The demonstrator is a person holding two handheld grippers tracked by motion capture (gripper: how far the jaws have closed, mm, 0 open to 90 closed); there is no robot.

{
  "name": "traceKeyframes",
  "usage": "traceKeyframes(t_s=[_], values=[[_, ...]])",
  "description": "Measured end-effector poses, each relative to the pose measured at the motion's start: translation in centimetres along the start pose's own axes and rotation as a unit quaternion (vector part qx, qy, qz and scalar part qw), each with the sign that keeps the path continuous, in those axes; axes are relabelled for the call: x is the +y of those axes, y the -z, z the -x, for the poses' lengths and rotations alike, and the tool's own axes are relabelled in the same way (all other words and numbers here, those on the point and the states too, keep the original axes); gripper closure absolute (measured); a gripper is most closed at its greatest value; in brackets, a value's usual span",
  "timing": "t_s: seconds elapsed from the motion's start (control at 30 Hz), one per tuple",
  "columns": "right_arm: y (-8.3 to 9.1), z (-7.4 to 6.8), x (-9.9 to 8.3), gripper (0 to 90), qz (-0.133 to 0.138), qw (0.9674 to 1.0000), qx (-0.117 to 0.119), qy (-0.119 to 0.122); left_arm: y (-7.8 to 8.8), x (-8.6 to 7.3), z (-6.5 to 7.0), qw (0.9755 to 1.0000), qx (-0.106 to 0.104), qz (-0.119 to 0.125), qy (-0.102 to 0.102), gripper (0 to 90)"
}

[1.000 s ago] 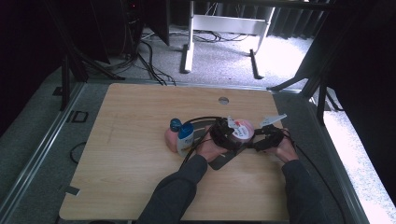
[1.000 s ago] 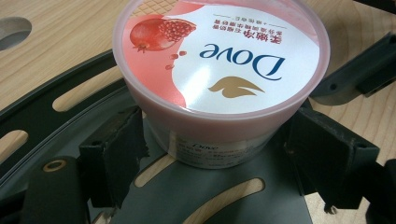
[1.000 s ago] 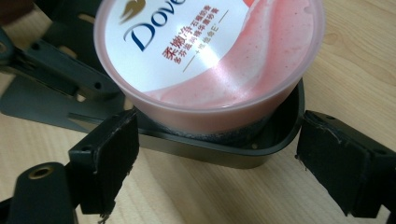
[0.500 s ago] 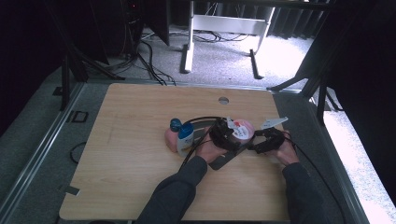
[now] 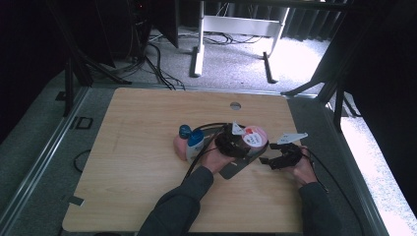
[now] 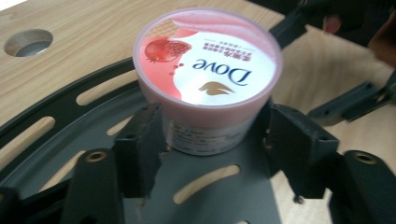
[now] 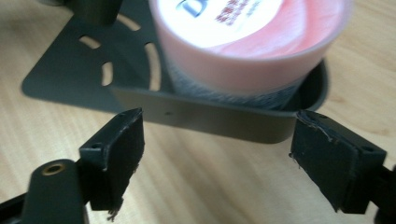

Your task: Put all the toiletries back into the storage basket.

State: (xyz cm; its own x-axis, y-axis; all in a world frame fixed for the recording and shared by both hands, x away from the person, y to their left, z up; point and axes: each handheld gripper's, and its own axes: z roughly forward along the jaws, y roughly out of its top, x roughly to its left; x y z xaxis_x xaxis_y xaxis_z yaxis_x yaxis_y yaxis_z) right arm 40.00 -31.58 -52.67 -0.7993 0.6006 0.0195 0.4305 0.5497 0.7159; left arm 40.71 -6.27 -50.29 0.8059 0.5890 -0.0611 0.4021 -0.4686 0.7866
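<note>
Black rubber pads on my left claw (image 6: 212,135) stand on either side of the pink tub (image 6: 208,79), low on its wall; the jaws have just been closing on it, and the pads look to be touching or all but touching the sides, though I cannot tell for sure that they press yet. I come at it low so the wide lid rim sits above the pads and the tub cannot slip down between them. My right claw (image 7: 217,154) is wide, with nothing between its jaws, and it hangs just off the edge of the dark metal tray (image 7: 205,119), near enough to steady that tray if the tub drags on it. The tub stands upright in the tray's curved, slotted end, near the middle of the wooden table (image 5: 133,147). It is short and round, with a glossy pink and white lid that shows a pomegranate and the word Dove, and a paler label round its side. Just beyond my left hand (image 5: 216,160) stands a bottle (image 5: 194,142) with a blue cap.
</note>
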Motion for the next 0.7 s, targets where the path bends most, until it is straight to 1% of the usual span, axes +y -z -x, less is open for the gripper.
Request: traceKeyframes(t_s=[0.03,0.1,0.13,0.23,0.3,0.33,0.37,0.4,0.43,0.5,0.6,0.67,0.7], values=[[0.0,0.0,0.0,17.4,0.000,1.0000,0.000,0.000,0.1,0.0,0.0,1.0000,-0.003,0.001,0.002,37.4],[-0.1,-0.7,-0.4,17.4,-0.005,1.0000,-0.003,0.005,0.5,-0.1,0.1,1.0000,-0.009,-0.001,0.000,39.2],[-0.1,-0.7,-0.4,17.4,-0.005,1.0000,-0.003,0.005,0.6,-0.1,0.2,0.9999,-0.012,-0.002,0.000,39.2],[-0.2,-1.4,-1.0,17.5,-0.004,1.0000,-0.007,0.003,1.1,-0.3,0.3,0.9998,-0.019,-0.002,0.002,40.8],[-0.2,-1.9,-1.3,17.4,-0.004,1.0000,-0.007,0.004,1.5,-0.3,0.5,0.9997,-0.022,-0.002,0.000,42.6],[-0.2,-2.4,-1.5,17.4,-0.005,0.9999,-0.011,0.006,1.7,-0.4,0.6,0.9997,-0.024,-0.002,-0.001,44.0],[-0.2,-2.4,-1.5,17.4,-0.005,0.9999,-0.011,0.006,1.8,-0.4,0.7,0.9996,-0.027,-0.001,0.001,44.0],[0.0,-2.9,-1.8,17.4,-0.004,0.9999,-0.015,0.004,2.0,-0.4,0.8,0.9995,-0.031,-0.001,0.002,44.8],[0.0,-2.9,-1.8,17.4,-0.004,0.9999,-0.015,0.004,2.2,-0.4,0.8,0.9994,-0.033,-0.001,0.003,44.8],[0.2,-3.6,-2.2,17.4,0.002,0.9998,-0.019,0.001,2.4,-0.4,1.0,0.9993,-0.038,-0.002,0.002,44.7],[0.3,-3.9,-2.6,17.4,0.005,0.9997,-0.025,-0.002,2.9,-0.3,1.3,0.9991,-0.042,-0.001,0.002,44.7],[0.4,-4.3,-3.0,17.4,0.014,0.9995,-0.026,-0.008,3.2,-0.3,1.5,0.9991,-0.042,-0.002,-0.003,44.3],[0.4,-4.4,-3.1,17.4,0.014,0.9995,-0.028,-0.007,3.4,-0.3,1.6,0.9991,-0.043,-0.002,-0.004,44.1]])
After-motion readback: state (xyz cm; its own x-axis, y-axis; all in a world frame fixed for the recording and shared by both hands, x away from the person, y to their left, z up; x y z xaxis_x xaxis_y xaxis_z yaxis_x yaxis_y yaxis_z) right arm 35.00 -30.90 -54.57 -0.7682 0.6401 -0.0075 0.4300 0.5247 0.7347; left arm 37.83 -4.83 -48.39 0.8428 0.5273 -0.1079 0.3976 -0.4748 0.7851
